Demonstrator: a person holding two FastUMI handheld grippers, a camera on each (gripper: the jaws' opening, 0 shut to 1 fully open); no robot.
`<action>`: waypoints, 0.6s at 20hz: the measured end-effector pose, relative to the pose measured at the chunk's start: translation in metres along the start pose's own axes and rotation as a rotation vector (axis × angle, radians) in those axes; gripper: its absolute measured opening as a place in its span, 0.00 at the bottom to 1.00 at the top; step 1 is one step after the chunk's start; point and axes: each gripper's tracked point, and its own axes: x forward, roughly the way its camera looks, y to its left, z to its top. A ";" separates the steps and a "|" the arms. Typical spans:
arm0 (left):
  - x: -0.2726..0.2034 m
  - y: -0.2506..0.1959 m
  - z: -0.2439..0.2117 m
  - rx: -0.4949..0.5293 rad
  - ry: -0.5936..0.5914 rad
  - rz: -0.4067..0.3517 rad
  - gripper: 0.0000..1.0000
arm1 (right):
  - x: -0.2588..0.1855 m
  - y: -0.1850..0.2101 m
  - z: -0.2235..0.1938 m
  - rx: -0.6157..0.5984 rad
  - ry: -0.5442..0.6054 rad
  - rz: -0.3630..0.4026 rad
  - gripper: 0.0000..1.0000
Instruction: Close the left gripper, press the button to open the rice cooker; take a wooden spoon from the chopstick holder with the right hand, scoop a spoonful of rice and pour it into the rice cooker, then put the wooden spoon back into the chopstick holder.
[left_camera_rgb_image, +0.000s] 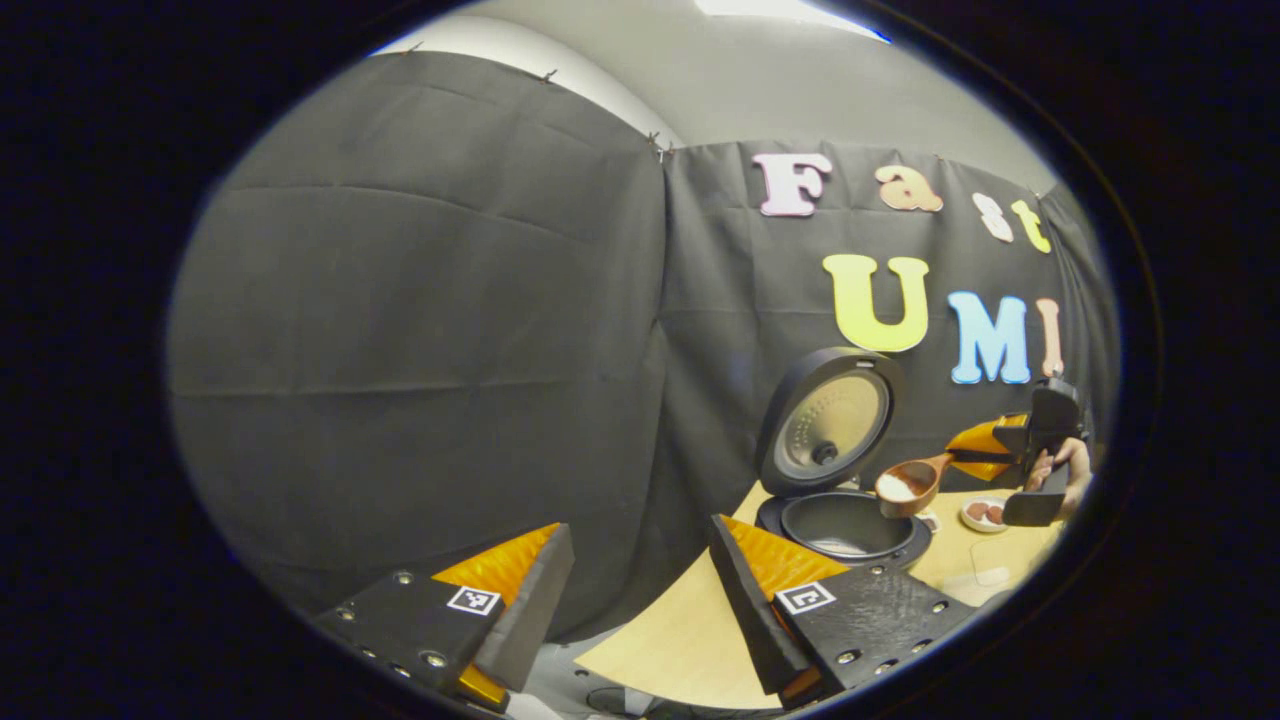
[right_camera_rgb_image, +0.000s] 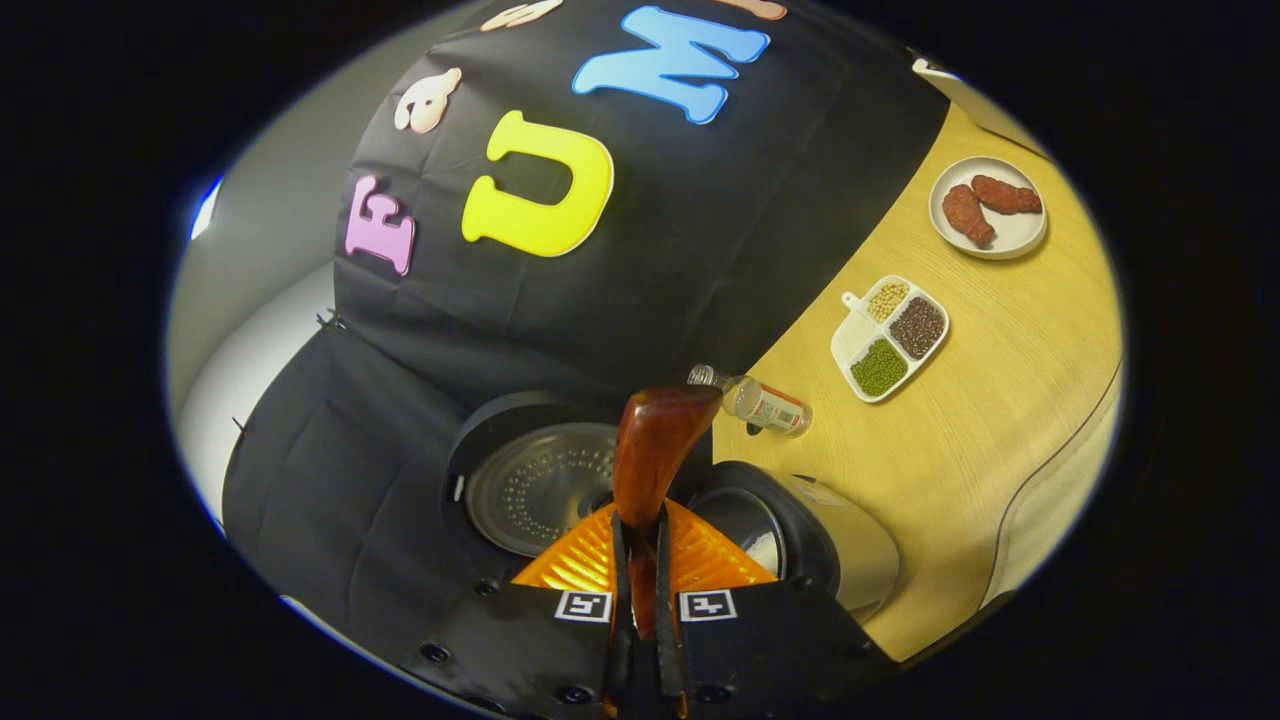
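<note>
Light is even and soft, coming from above. Both views are sharp in the centre, with strong fisheye bending and some darkening at edges.

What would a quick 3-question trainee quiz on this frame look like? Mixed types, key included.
1. True or false: the rice cooker lid is shut.
2. What does the right gripper hold?
A. bottle B. wooden spoon C. plate
3. Fill in: the spoon bowl carries ____.

Key: 1 false, the lid stands open. 2 B, wooden spoon. 3 rice.
</note>
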 end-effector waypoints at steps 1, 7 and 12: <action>-0.002 0.004 0.000 0.000 0.001 0.008 0.83 | 0.006 -0.001 -0.005 -0.021 0.007 -0.006 0.11; -0.009 0.018 -0.006 0.003 0.016 0.042 0.83 | 0.032 -0.005 -0.032 -0.209 0.037 -0.051 0.11; -0.011 0.024 -0.008 0.001 0.022 0.062 0.83 | 0.042 -0.004 -0.044 -0.425 0.045 -0.084 0.11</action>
